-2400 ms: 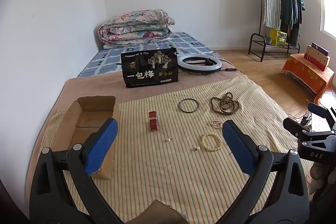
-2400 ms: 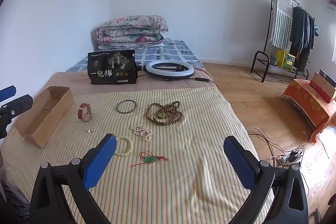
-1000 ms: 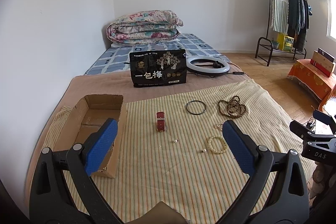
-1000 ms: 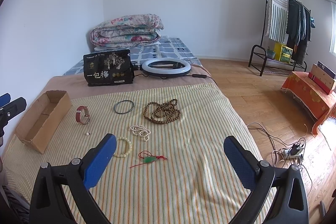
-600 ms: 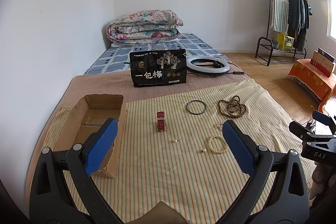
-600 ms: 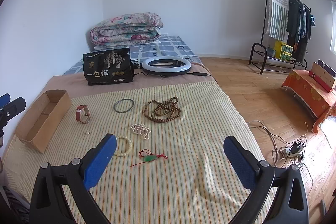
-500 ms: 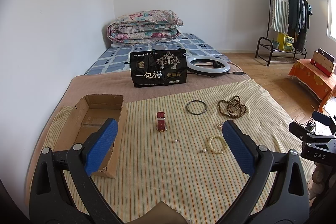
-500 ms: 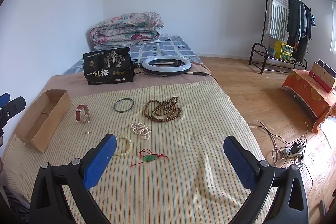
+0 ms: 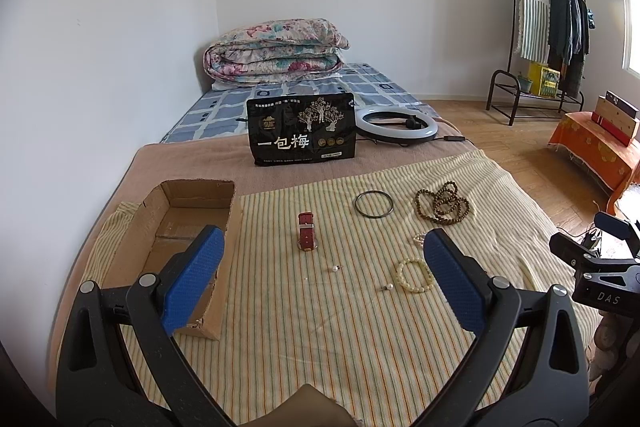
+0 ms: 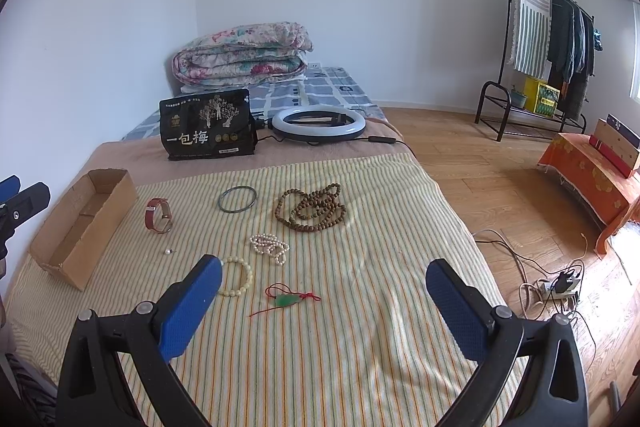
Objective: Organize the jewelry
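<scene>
both claws hovered above the striped cloth (image 10: pixel 360 347) on the bed, each spread wide with nothing between its blue pads.

left wrist view, left to right:
- cardboard box (image 9: pixel 176 227), open-topped, left of centre; its interior appeared bare as far as visible.
- left claw (image 9: pixel 320 283), lower centre, fully parted, holding nothing.
- red watch strap (image 9: pixel 307 237), standing on edge at centre.
- loose pearl bead (image 9: pixel 334 268), just below the strap.
- dark bangle (image 9: pixel 374 203), right of centre, flat on the cloth.
- brown bead necklace (image 9: pixel 442 203), coiled just right of the bangle.
- cream bead bracelet (image 9: pixel 414 270), lower right, partly behind the right pad.

right wrist view, left to right:
- the box sat at middle left, the strap near it.
- right claw (image 10: pixel 324 301), lower centre, fully parted, empty.
- white pearl strand (image 10: pixel 270 246), at centre, below the bangle.
- green pendant on red cord (image 10: pixel 286 299), between the pads, near the lower centre.

a black snack bag (image 10: pixel 206 131) and a ring light (image 10: pixel 318 125) stood in the upper centre, beyond the cloth.
</scene>
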Demonstrator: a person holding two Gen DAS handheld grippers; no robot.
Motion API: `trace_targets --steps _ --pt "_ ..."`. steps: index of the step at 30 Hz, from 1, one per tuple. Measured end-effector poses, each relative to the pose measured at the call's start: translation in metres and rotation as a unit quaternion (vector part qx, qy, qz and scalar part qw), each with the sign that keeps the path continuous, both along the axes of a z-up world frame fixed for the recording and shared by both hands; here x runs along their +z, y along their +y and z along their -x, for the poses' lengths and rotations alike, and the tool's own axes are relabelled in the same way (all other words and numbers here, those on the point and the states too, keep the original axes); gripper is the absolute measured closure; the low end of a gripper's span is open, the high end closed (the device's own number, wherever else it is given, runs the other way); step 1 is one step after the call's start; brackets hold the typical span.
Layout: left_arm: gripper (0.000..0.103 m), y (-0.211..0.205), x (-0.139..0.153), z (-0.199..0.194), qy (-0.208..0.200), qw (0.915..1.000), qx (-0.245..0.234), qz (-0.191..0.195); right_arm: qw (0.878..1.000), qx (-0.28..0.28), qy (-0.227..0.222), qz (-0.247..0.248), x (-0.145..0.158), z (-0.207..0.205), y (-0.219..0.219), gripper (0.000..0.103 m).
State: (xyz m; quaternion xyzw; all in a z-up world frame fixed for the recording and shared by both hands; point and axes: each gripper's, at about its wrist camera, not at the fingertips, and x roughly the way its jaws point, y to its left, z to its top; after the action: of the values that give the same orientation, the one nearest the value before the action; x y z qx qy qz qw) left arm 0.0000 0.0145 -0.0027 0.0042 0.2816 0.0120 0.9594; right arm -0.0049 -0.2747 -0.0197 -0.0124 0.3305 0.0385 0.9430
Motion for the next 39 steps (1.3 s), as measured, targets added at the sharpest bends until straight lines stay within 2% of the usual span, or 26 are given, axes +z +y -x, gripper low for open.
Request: trace_targets --steps 20,29,36,39 --pt "0.001 -0.001 -0.001 0.000 0.003 1.0000 0.000 0.000 1.000 0.003 0.006 -0.001 -0.007 0.000 0.002 0.000" --pt "0.001 0.008 -0.019 -0.008 0.028 0.9996 0.000 -0.004 1.000 0.005 0.016 0.004 -0.010 -0.009 0.001 0.000" --pt "0.002 0.019 -0.023 -0.023 0.056 0.9984 -0.007 0.004 0.999 0.009 0.049 -0.003 -0.017 -0.026 -0.004 0.000" --pt "0.002 0.024 -0.024 -0.031 0.070 0.9973 -0.008 0.018 0.998 0.014 0.062 -0.011 -0.021 -0.033 -0.004 0.000"
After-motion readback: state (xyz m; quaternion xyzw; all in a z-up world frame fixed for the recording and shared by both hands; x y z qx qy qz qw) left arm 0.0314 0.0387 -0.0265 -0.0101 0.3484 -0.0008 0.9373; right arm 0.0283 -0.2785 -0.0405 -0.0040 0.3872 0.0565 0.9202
